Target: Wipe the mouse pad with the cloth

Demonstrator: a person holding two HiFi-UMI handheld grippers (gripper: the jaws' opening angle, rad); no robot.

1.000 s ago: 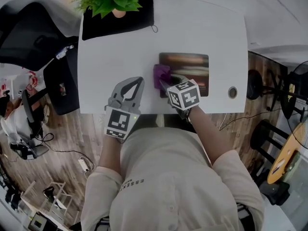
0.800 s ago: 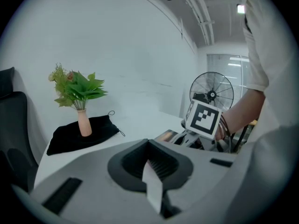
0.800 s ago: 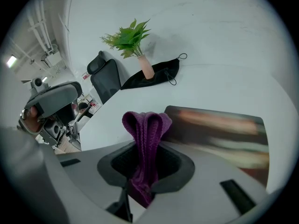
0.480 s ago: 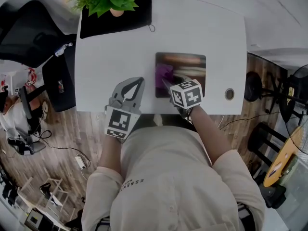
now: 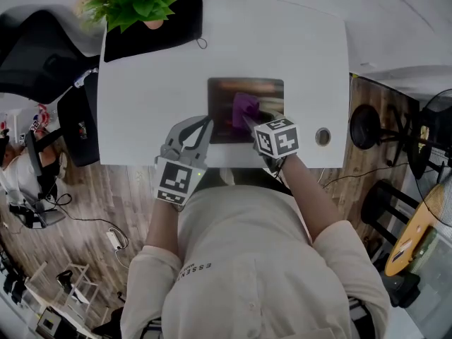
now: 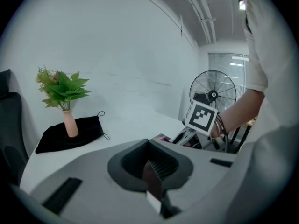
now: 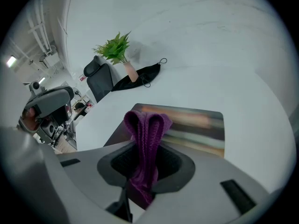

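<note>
A dark rectangular mouse pad [image 5: 247, 97] [image 7: 191, 120] lies on the white desk [image 5: 155, 83], near its front edge. My right gripper [image 5: 247, 122] [image 7: 145, 171] is shut on a purple knitted cloth [image 5: 244, 109] [image 7: 145, 139], and the cloth's folded end rests on the pad's middle. My left gripper [image 5: 201, 127] [image 6: 154, 181] hovers at the desk's front edge, just left of the pad, with its jaws closed and nothing between them.
A potted green plant [image 5: 131, 2] [image 6: 63, 97] stands on a black cloth [image 5: 152, 23] at the desk's back left. A round cable hole [image 5: 323, 135] sits right of the pad. A black chair [image 5: 42, 55] is to the left, a fan [image 6: 212, 94] to the right.
My right gripper has carried the purple cloth from the pad's left edge toward its middle. The left gripper has stayed in place beside the pad.
</note>
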